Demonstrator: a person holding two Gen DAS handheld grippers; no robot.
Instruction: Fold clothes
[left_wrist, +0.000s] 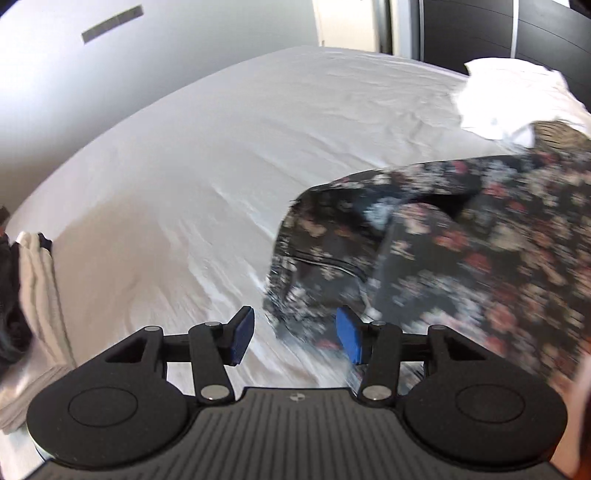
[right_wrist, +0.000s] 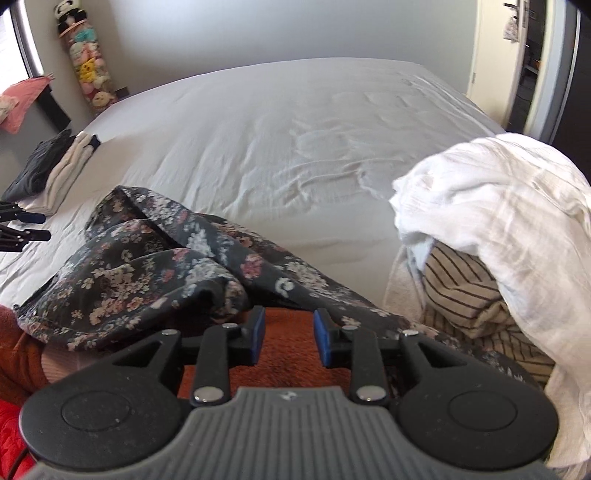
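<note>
Item 1. Floral garment: dark fabric with a small flower print, lying crumpled and unfolded on the bed at the near edge, at about 9 to 10 o'clock from the right hand-held gripper. Probably dropped here as the next piece to spread flat.

Item 2. Right hand-held gripper: jaws partly apart, nothing between the pads; orange-brown cloth shows through the gap below.

Item 3. Left hand-held gripper: jaws about half open and empty, with the garment's blurred edge just beyond the right pad, at 1 o'clock. Judged free to take a fresh hold on a hem.

Item 4. Unsorted heap: white cloth draped over a striped piece, at 2 o'clock from the right hand-held gripper, apparently awaiting its turn.

Item 5. Folded stack: dark and cream pieces at 10 o'clock near the bed's left edge, kept well apart from the unfolded items, seemingly as finished work.
</note>
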